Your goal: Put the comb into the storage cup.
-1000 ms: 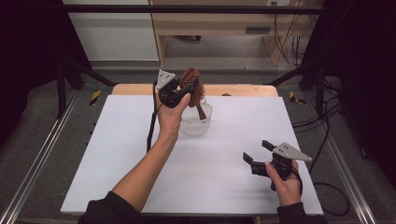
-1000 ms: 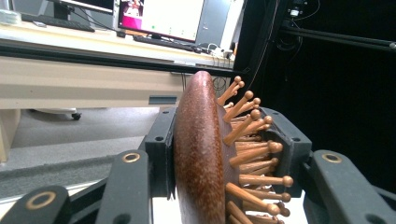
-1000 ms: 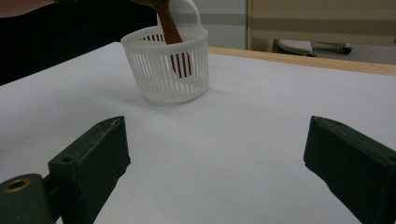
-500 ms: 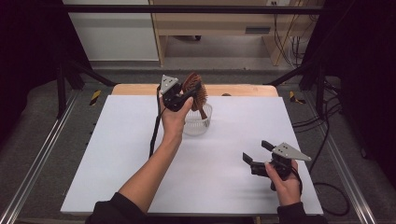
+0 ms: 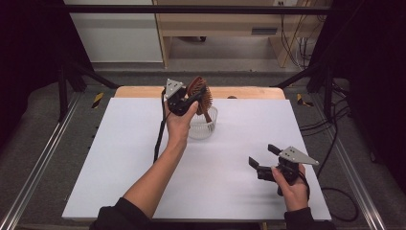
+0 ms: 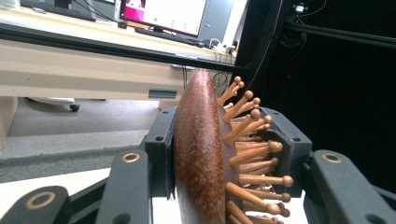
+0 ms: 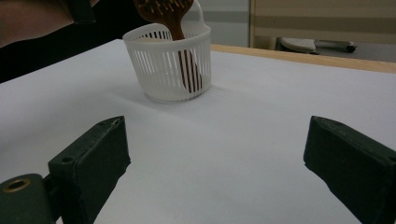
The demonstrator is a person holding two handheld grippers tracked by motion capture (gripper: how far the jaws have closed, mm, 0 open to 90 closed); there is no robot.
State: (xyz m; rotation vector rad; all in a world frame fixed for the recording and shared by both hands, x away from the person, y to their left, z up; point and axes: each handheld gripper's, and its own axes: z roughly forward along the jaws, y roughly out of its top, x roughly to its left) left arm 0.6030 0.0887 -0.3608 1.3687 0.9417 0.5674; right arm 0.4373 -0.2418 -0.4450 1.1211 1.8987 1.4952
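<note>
White sheeting covers the worktop point(image 5: 119, 158), with a wooden edge at the far side. Left gripper point(image 5: 191, 98) is raised over the white slotted basket point(image 5: 203, 127), its fingers point(image 6: 161, 149) clenched on the head of the wooden hairbrush point(image 6: 201, 154): one finger presses the smooth back, the other the bristle side. The brush handle points down into the basket. Right gripper point(image 5: 263, 160) rests near the worktop's front right, fingers point(image 7: 91, 163) released, well apart from the basket.
</note>
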